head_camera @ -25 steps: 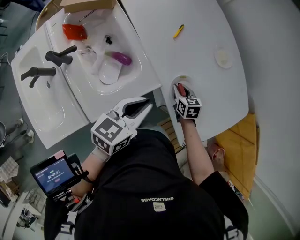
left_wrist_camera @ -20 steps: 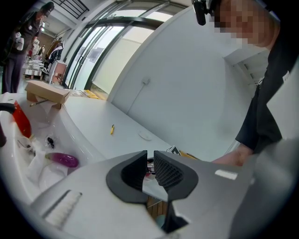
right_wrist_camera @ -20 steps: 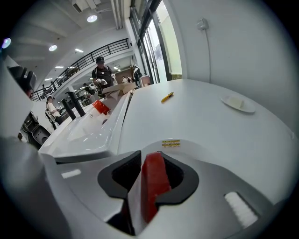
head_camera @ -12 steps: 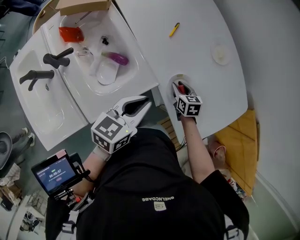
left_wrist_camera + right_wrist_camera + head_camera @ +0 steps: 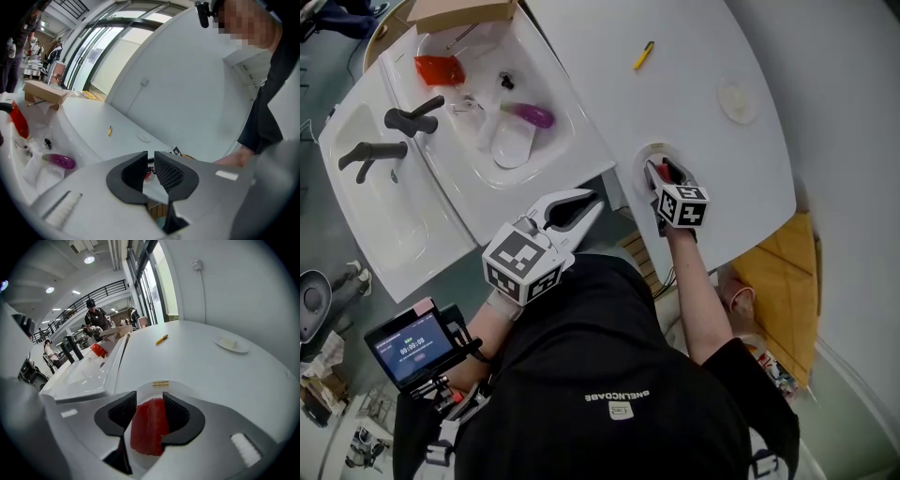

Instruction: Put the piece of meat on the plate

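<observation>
The red piece of meat lies on a small white plate at the near edge of the white counter. It sits between the jaws of my right gripper, which are opening, so the pads stand beside it rather than clamping it. From the head view the right gripper points down onto the plate, and a bit of the meat shows. My left gripper hovers off the counter's edge near the sink. Its jaws are nearly together with nothing between them.
A white double sink lies to the left with two dark faucets, a purple object and a red item in one basin. A yellow pen and a small saucer lie farther out on the counter. A cardboard box stands behind the sink.
Both hands stay almost where they were. The right gripper's jaws look slightly wider around the meat on the plate. The view has shifted a little.
</observation>
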